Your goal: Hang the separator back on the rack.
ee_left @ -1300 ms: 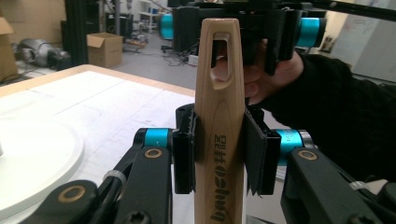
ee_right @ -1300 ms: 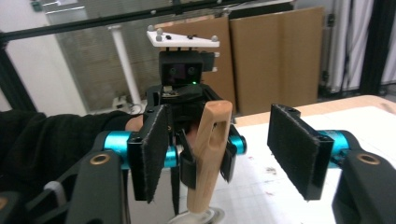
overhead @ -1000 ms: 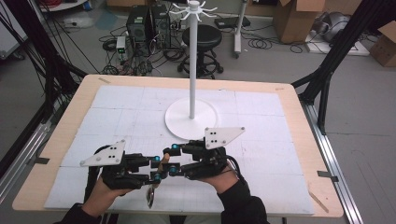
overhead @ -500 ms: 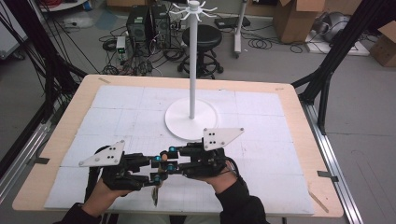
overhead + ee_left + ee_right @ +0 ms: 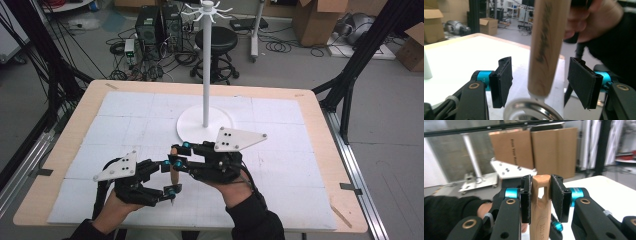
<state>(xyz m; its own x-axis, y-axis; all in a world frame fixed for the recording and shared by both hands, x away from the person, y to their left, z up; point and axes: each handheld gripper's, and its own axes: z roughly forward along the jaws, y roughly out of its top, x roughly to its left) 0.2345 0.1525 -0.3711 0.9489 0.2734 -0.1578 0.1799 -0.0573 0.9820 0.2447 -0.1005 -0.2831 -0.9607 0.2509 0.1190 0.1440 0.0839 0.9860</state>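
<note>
A utensil with a wooden handle [image 5: 174, 172] and a metal ring [image 5: 531, 110] at its lower end hangs over the near middle of the table. My right gripper [image 5: 179, 155] is shut on the slotted top of the handle [image 5: 541, 205], its pads pressed against both sides. My left gripper [image 5: 170, 177] is open around the lower handle [image 5: 546, 47]. Its pads [image 5: 504, 80] stand apart from the wood on each side. Both grippers sit close together, tip to tip.
A white stand with a round base [image 5: 204, 125], a tall pole [image 5: 205, 65] and hooks at its top stands at the table's centre, just beyond the grippers. White sheets cover the wooden table [image 5: 320, 150]. Boxes, cables and a stool lie on the floor behind.
The right gripper and the handle have shifted slightly up and toward the stand. The left gripper has stayed close beneath, its jaws now apart around the handle.
</note>
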